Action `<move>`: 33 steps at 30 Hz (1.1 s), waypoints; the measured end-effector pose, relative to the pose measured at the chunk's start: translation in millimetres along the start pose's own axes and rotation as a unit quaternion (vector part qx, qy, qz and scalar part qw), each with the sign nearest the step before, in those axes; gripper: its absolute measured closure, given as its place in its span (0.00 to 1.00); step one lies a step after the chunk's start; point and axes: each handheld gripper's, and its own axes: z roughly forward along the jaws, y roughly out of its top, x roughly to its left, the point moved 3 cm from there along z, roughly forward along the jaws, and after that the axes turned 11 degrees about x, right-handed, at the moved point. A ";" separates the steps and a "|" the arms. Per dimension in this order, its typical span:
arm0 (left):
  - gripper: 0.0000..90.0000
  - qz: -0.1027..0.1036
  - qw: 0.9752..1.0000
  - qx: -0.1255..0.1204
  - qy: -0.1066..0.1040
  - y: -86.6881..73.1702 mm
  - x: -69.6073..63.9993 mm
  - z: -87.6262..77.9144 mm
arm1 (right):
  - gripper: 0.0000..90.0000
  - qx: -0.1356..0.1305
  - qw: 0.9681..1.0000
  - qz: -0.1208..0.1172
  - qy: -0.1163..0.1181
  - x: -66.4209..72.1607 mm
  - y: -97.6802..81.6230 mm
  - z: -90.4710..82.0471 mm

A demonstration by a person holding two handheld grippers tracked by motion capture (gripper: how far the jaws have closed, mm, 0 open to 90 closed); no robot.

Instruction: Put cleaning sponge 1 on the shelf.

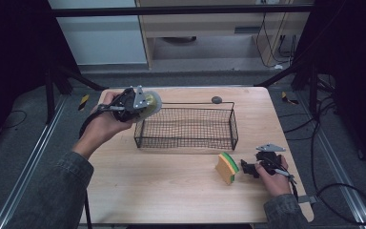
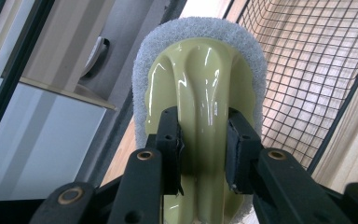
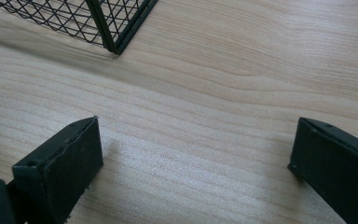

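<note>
Two grippers, and we take the high view first: our left gripper (image 1: 140,102) hangs at the near-left corner of the wire basket (image 1: 187,128), lifted off the table (image 1: 171,186) and clamped on a pale green scrubber with a white pad (image 1: 151,102). Our right gripper (image 1: 249,168) sits low near the table's right edge, just beside a yellow-and-green sponge (image 1: 227,167) standing on its edge, apparently not touching it. Now the left gripper view: both jaws pinch the scrubber's glossy handle ridge (image 2: 207,116), the white pad rimming it, basket mesh (image 2: 307,70) off to the right. That plastic looks slick, so we judge a twist or a bump on the basket rim could slip it loose. On to the right gripper view: jaws spread wide with nothing between them over bare wood (image 3: 205,140), a basket corner (image 3: 116,28) up ahead. A careless nudge could topple that sponge.
</note>
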 end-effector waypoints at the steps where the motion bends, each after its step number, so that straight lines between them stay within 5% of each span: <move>1: 0.78 0.006 1.000 0.002 0.001 2.0 -2.2 0.3 | 0.03 0.000 1.000 0.000 0.000 -0.1 0.0 0.0; 15: 0.78 0.009 1.000 -0.007 -0.008 11.0 -9.6 5.1 | 0.02 0.000 1.000 -0.004 0.001 -2.0 -1.1 -0.5; 33: 0.78 0.014 0.999 -0.017 -0.024 17.6 -5.7 31.0 | 0.02 0.001 1.000 0.003 -0.001 -5.6 -3.6 -2.3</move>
